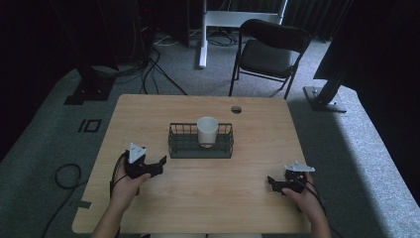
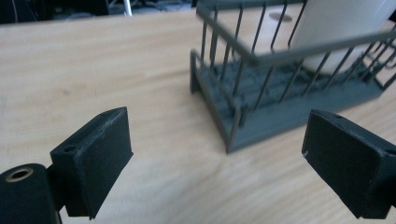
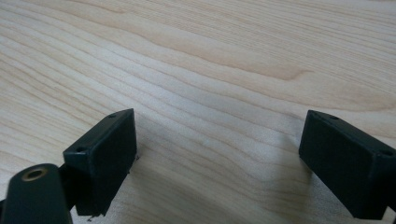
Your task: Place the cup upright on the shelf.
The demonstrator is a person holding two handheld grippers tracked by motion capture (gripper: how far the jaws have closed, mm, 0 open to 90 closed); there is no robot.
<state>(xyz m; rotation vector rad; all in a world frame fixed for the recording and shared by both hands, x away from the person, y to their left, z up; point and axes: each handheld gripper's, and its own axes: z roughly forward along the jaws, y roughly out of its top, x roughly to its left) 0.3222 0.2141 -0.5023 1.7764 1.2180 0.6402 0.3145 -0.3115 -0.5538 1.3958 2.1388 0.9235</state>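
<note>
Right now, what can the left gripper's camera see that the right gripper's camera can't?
The left gripper view takes in the dark wire basket with the white cup standing in it, just beyond its own open jaws. The right gripper view adds nothing of its own: just bare wood grain past its jaws. Both share the wooden table and a pair of black jaws set wide apart with nothing between them.
</note>
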